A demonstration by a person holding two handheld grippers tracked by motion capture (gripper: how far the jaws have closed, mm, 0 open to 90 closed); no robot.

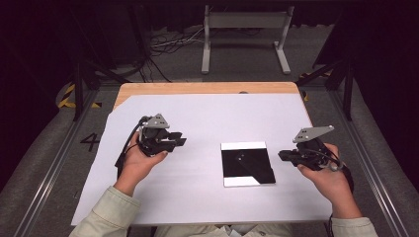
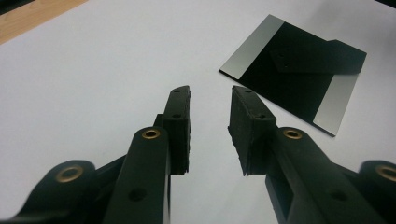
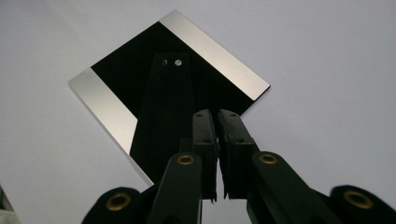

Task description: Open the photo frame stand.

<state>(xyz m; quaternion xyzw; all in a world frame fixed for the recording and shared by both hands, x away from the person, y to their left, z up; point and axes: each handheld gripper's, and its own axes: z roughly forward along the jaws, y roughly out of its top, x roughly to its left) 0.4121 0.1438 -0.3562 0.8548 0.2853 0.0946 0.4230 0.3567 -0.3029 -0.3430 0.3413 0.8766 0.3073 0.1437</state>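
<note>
Floor numeral [image 1: 90,141]: "4", dark figure on the grey floor left of the table [image 1: 207,88], upright as seen from the high view.
Floor stripes [image 1: 66,96]: yellow-and-black hazard marking, left of the table's far corner, beside a black stand leg; no wording.
Second stripes [image 1: 304,95]: same yellow-and-black marking at the table's far right corner; no wording.
Other text: none legible.
</note>
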